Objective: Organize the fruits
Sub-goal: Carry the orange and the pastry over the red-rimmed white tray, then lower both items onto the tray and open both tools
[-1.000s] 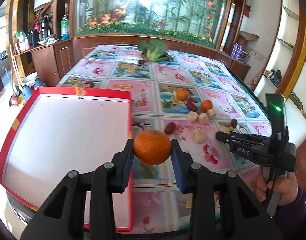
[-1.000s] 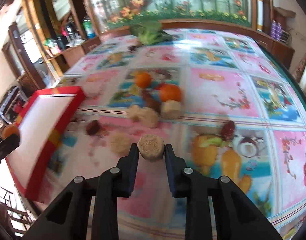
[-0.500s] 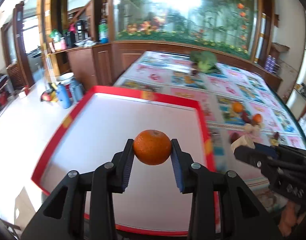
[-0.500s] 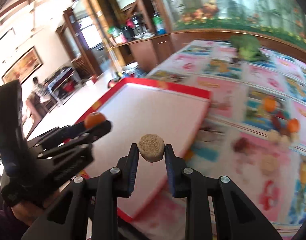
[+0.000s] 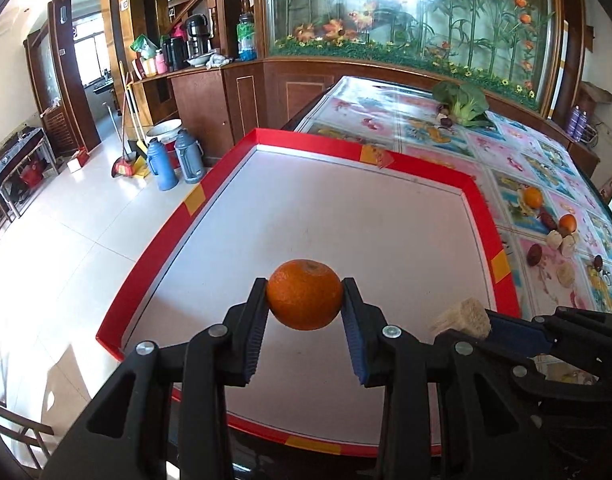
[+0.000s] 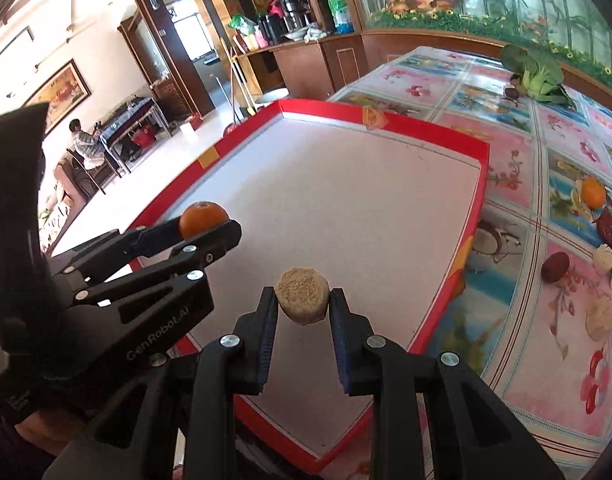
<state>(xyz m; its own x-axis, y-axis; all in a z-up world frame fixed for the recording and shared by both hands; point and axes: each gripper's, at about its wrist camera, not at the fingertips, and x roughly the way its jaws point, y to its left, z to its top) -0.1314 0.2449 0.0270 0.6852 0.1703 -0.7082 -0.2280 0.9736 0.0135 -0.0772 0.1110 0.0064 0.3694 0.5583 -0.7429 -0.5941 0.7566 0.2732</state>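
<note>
Left tool [image 5: 304, 306] clamped on round, dimpled orange tangerine [image 5: 304, 294], held above white floor of red-rimmed tray [image 5: 482, 216]. Right tool [image 6: 302, 312] clamped on tan, grainy cylindrical fruit piece [image 6: 302, 300], also over tray. Further right, remaining fruits [image 6: 594, 192] scattered on floral tabletop [image 6: 506, 152].

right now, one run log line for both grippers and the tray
left gripper: shut on round orange tangerine | right gripper: shut on tan cut cylinder piece | both above red-rimmed white tray, nothing in it yet
</note>
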